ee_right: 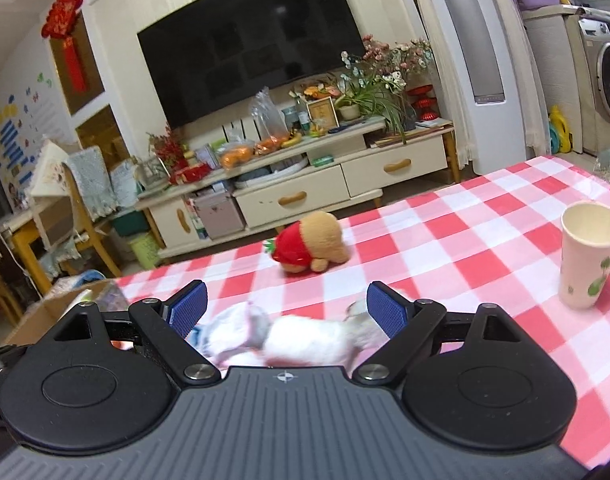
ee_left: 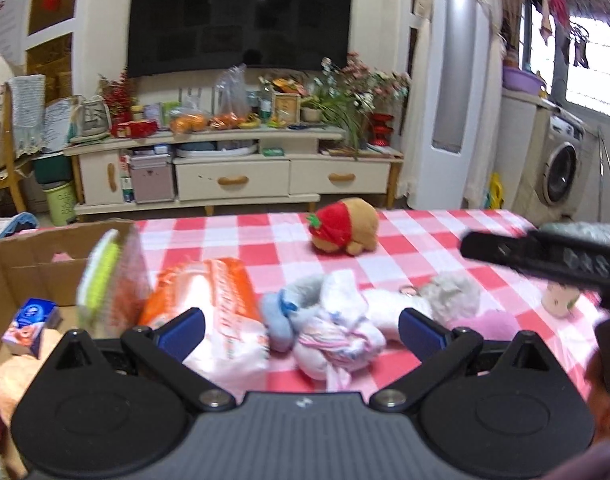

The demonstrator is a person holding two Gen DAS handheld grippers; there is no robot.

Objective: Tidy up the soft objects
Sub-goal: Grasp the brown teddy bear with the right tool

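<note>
My left gripper [ee_left: 303, 334] is open over a heap of soft things on the red-checked tablecloth [ee_left: 425, 236]: a white and pink cloth bundle [ee_left: 337, 344], a blue plush piece [ee_left: 279, 320], a grey-white plush toy [ee_left: 449, 294] and an orange-and-white plastic pack [ee_left: 221, 312]. A brown plush bear with a red strawberry hat [ee_left: 343, 226] lies farther back. The cardboard box [ee_left: 37, 264] at the left holds a small blue carton [ee_left: 31, 326] and other items. My right gripper [ee_right: 285, 312] is open just above the white plush toy [ee_right: 305, 340], with the strawberry bear [ee_right: 311, 246] beyond. The right gripper's finger [ee_left: 541, 254] crosses the left wrist view's right side.
A paper cup [ee_right: 587, 256] stands on the table at the right. A pink soft item [ee_left: 493, 326] lies near the front right. Beyond the table's far edge are a TV stand [ee_left: 233, 176] with clutter, a tall white air conditioner [ee_left: 453, 80] and a washing machine [ee_left: 561, 168].
</note>
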